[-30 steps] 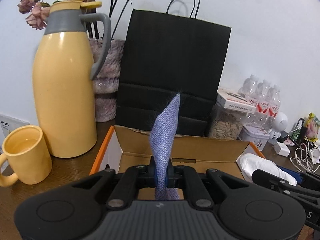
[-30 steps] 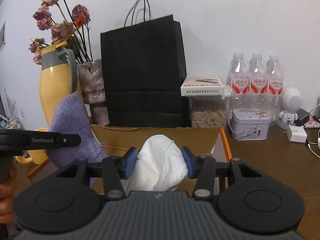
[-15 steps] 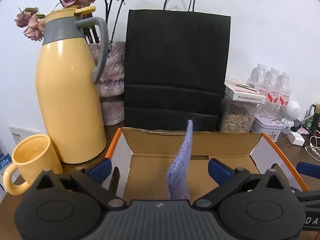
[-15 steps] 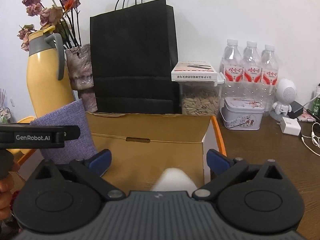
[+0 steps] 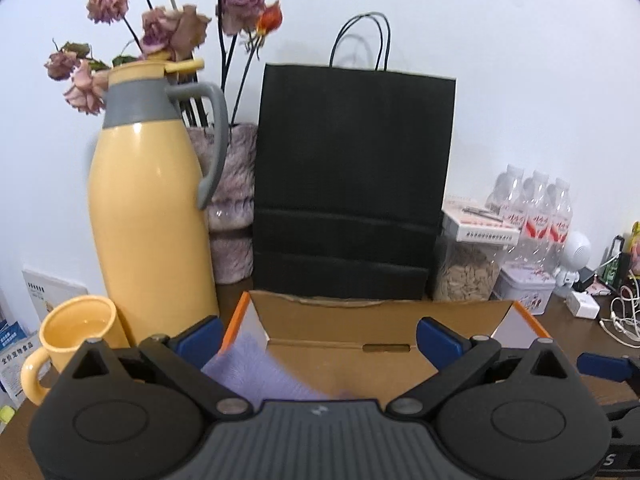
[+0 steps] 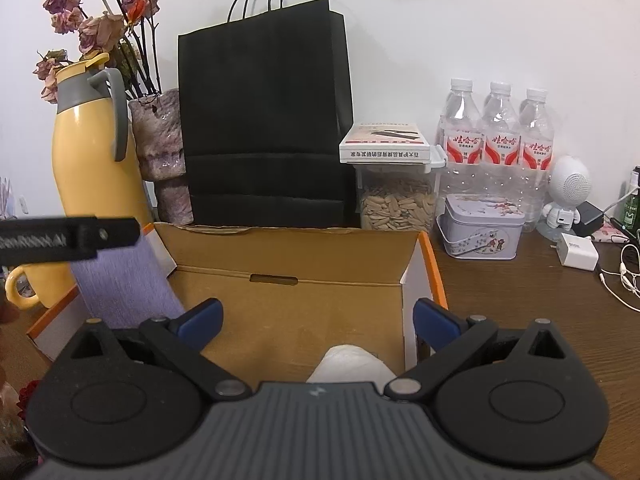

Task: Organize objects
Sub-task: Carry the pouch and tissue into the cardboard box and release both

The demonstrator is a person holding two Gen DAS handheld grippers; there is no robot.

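Both grippers hang over the open cardboard box (image 6: 288,256) with fingers spread wide and empty, apparently after release: left gripper (image 5: 318,334) has the soft purple woven cloth (image 5: 260,372) slumped just below its fingers, right gripper (image 6: 316,318) the crumpled white wad (image 6: 348,364) beneath

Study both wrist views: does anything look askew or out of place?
Yes. The purple cloth stands slumped against the cardboard box's left wall instead of lying flat, while the white bundle sits on the box floor.
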